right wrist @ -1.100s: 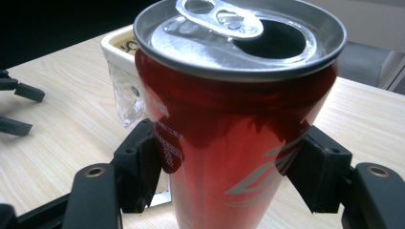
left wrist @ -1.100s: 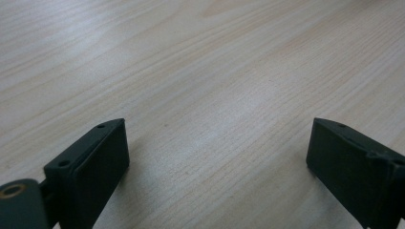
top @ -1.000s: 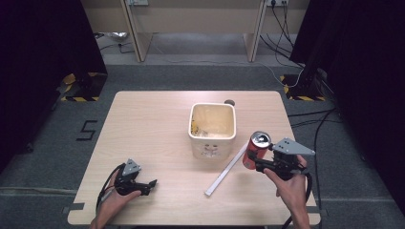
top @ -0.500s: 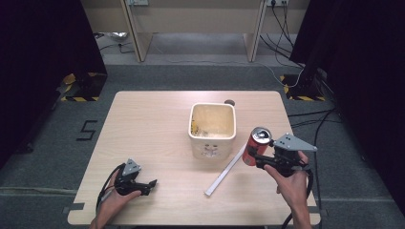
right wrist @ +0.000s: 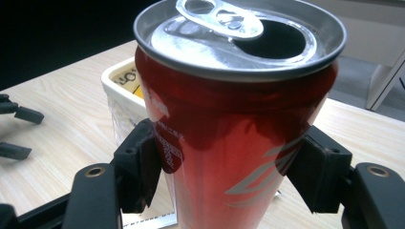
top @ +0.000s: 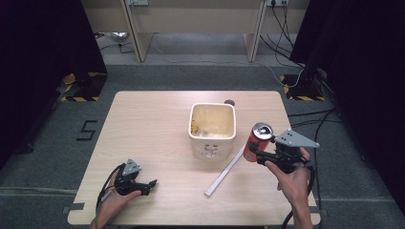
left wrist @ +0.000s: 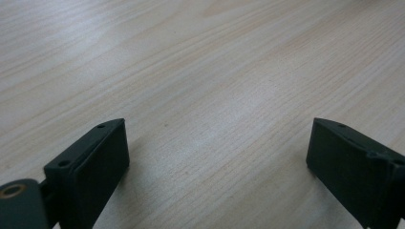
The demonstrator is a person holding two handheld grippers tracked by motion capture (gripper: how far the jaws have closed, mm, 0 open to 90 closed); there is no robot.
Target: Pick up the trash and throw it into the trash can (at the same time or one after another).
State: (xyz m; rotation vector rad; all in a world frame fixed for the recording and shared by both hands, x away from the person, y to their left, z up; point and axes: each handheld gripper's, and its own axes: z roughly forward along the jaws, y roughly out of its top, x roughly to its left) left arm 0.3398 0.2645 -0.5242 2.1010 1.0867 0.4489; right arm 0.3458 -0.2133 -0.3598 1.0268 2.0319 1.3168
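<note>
— Gripping what, the right gripper?
— A red can, opened, upright, both jaws pressed against its sides; it is held above the table near the right edge, just right of the cream bin, over a white strip.
— And the left gripper?
— Jaws spread wide, nothing between them — resting near the front-left corner
</note>
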